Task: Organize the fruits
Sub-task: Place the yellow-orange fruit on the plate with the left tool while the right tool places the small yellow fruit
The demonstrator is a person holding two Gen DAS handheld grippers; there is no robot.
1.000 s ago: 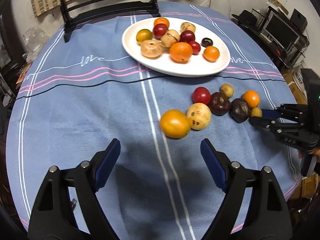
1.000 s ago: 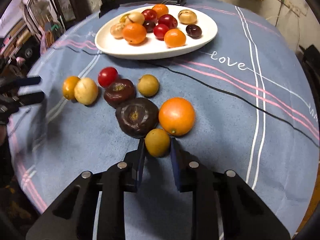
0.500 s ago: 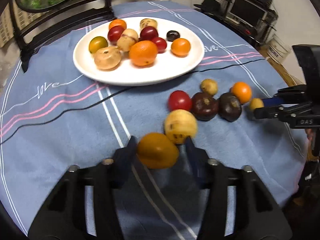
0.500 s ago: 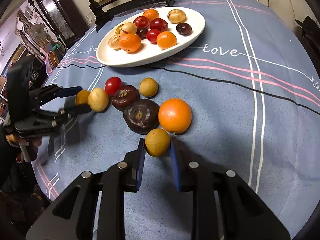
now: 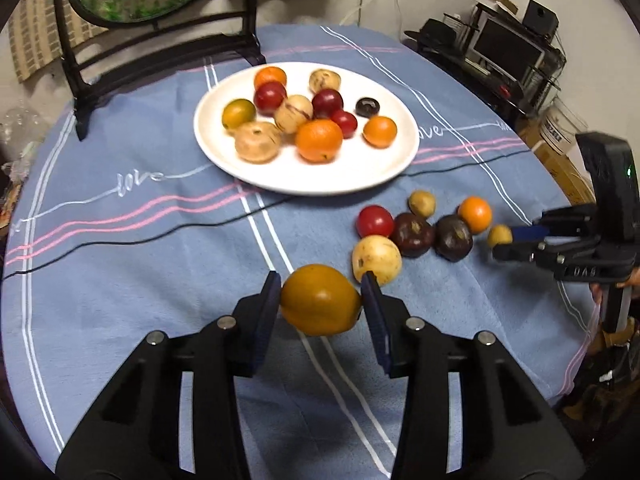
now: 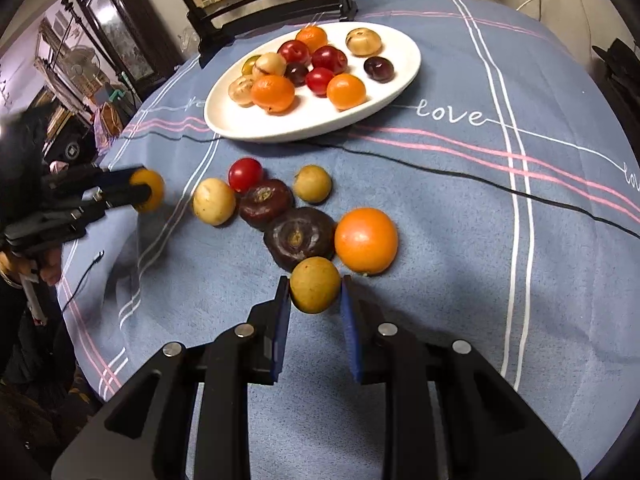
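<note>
My left gripper (image 5: 320,300) is shut on a yellow-orange fruit (image 5: 320,300) and holds it just above the blue tablecloth; it also shows in the right wrist view (image 6: 150,190). My right gripper (image 6: 314,292) is shut on a small yellow-brown fruit (image 6: 315,290), lifted slightly; it also shows in the left wrist view (image 5: 499,235). A white plate (image 5: 312,176) with several fruits sits at the far middle of the table. Loose on the cloth lie a pale yellow fruit (image 5: 376,258), a red one (image 5: 375,221), two dark purple ones (image 5: 412,235), a small tan one (image 5: 421,203) and an orange (image 5: 474,213).
A black chair (image 5: 160,52) stands behind the table's far edge. Shelves with electronics (image 5: 508,48) stand at the right. The table's rim curves close at the right, by the right hand (image 5: 616,280). The plate also shows in the right wrist view (image 6: 304,128).
My left gripper closed on the yellow-orange fruit and lifted it off the cloth. My right gripper, still shut on the small yellow-brown fruit, has lifted it slightly.
</note>
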